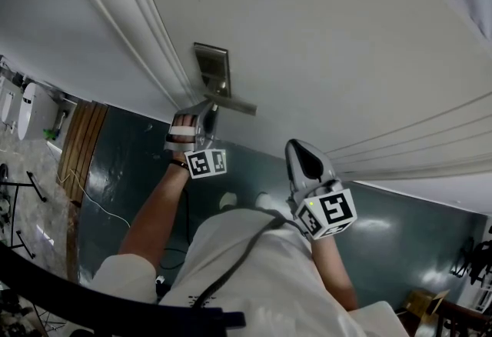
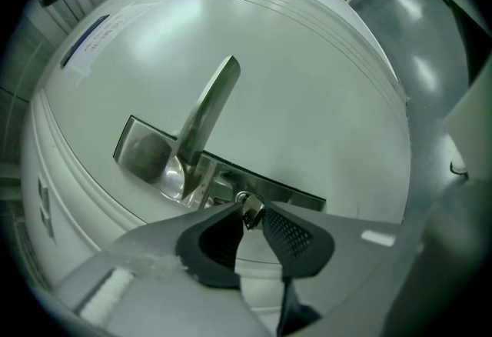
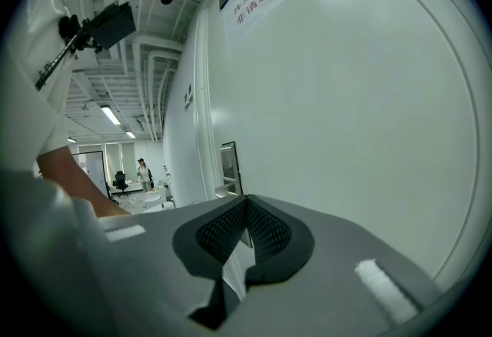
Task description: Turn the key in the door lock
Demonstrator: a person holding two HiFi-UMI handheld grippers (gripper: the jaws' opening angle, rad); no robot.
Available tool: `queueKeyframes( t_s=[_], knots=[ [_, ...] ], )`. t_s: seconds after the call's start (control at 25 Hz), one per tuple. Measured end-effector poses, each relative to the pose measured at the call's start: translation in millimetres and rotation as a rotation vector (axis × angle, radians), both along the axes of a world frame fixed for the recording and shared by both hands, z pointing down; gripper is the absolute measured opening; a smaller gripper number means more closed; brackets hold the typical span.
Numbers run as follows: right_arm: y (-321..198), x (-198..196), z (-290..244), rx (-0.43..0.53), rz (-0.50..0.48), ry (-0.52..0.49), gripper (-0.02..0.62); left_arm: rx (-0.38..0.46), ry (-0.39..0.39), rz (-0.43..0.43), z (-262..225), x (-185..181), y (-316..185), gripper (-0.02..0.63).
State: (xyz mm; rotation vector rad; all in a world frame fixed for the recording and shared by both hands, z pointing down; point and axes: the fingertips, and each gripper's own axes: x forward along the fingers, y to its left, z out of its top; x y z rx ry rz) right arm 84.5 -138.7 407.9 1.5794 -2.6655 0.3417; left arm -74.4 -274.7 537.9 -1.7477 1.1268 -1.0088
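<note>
Key (image 2: pixel 250 209), small and silvery, sits in the steel lock plate (image 2: pixel 142 149) on the white door (image 2: pixel 307 81). The left gripper (image 2: pixel 250 214) fingers pinch it; the right gripper (image 3: pixel 244 208) fingers are closed, empty.

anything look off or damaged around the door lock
Nothing stands out. The key sits in the lock near the handle, gripped by the left gripper's fingers; the metal plate looks intact.
</note>
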Motion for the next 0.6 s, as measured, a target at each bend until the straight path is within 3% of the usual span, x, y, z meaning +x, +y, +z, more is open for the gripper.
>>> queueKeyframes(
  t_s=[0.16,0.36,0.6],
  knots=[
    [-2.0,2.9,0.8,-0.003,0.003,0.003,0.008,0.012,0.019,-0.022,-2.5,-0.9,1.2,0.066],
    [-3.9,6.1,3.6,-0.012,-0.003,0.006,0.008,0.002,0.023,-0.025,1.8,-1.2,8.5,0.097],
    [-4.2,5.3,3.7,-0.013,-0.009,0.007,0.008,0.021,0.014,-0.032,-2.6,-2.5,4.0,0.043]
  ],
)
